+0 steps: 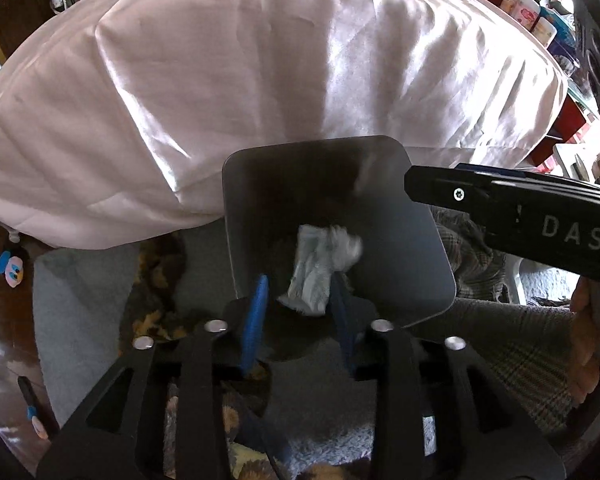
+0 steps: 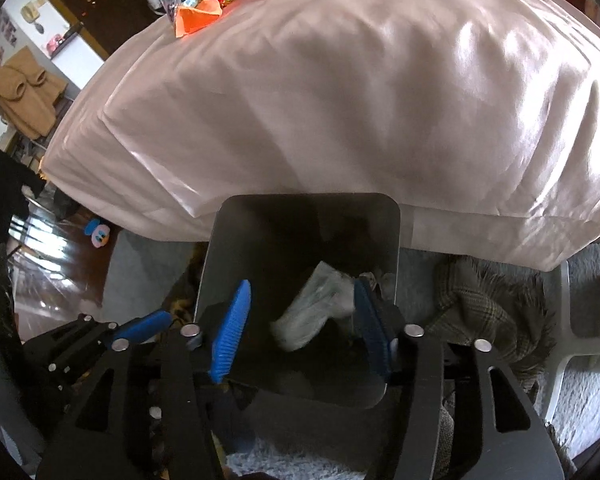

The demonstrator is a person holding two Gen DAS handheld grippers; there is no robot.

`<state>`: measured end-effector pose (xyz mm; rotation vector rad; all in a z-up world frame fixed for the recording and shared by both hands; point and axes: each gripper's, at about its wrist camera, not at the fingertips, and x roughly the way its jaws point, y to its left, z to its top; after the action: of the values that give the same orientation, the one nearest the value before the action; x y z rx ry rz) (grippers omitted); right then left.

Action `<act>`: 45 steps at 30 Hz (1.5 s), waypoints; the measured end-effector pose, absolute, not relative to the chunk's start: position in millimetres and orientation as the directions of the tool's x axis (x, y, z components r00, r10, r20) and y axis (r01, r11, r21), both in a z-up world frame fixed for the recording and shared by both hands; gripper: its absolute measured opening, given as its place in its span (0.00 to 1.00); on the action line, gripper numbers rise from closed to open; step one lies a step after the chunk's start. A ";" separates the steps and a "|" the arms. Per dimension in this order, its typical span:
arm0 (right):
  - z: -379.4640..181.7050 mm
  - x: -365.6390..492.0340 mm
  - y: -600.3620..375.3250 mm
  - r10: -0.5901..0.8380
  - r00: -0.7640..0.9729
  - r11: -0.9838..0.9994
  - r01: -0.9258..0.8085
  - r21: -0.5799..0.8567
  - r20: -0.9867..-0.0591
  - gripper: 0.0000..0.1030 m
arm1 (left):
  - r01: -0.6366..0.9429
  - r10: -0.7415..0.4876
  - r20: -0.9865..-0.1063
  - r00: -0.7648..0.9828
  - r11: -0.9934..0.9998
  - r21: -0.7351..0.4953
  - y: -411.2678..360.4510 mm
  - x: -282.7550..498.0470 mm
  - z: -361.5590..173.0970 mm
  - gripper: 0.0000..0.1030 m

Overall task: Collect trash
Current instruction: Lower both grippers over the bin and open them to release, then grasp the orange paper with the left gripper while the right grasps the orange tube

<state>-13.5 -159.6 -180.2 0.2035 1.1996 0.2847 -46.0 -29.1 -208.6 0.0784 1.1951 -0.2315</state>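
Right wrist: pink-sheeted bed, fluffy grey rug.

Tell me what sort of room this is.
Probably a bedroom at home: a bed under a pale satin cover fills the view, a grey bin stands on a fluffy rug beside it, and a tan coat hangs behind.

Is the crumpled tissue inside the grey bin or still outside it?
Inside. The crumpled tissue shows within the rim of the grey bin, seen against its dark interior in both wrist views.
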 end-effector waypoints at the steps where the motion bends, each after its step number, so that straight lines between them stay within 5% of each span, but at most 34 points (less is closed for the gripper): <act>1: -178.9 -13.2 -160.0 0.321 0.338 0.947 -0.109 0.302 -0.885 0.59 | 0.216 -0.129 -0.928 0.349 0.975 -0.055 -29.1 -45.3 -208.1 0.42; 8: -144.7 0.1 -178.7 0.280 0.447 0.958 -0.073 0.277 -0.850 0.89 | 0.196 -0.117 -0.910 0.399 0.980 -0.040 -24.5 -34.6 -185.3 0.83; 13: -115.0 16.6 -202.8 0.267 0.522 0.957 -0.042 0.288 -0.810 0.91 | 0.202 -0.157 -0.885 0.438 0.977 -0.074 -15.6 -21.0 -159.4 0.89; 32: -69.0 137.3 -241.0 0.245 0.652 0.938 0.027 0.345 -0.718 0.92 | 0.107 -0.081 -0.737 0.671 0.994 -0.012 -11.6 105.7 -77.8 0.90; 38: -79.4 176.1 -234.2 0.263 0.649 0.936 0.007 0.351 -0.714 0.91 | 0.100 -0.074 -0.752 0.655 0.995 -0.011 -12.5 151.0 -88.1 0.81; 45: -97.7 200.0 -228.6 0.261 0.612 0.947 -0.013 0.321 -0.747 0.63 | 0.108 -0.083 -0.786 0.613 0.994 -0.021 -13.8 175.9 -112.5 0.70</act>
<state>200.0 -228.6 -97.7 0.2979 0.9022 0.1607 175.9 -13.8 -112.5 0.0296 0.9043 -0.1100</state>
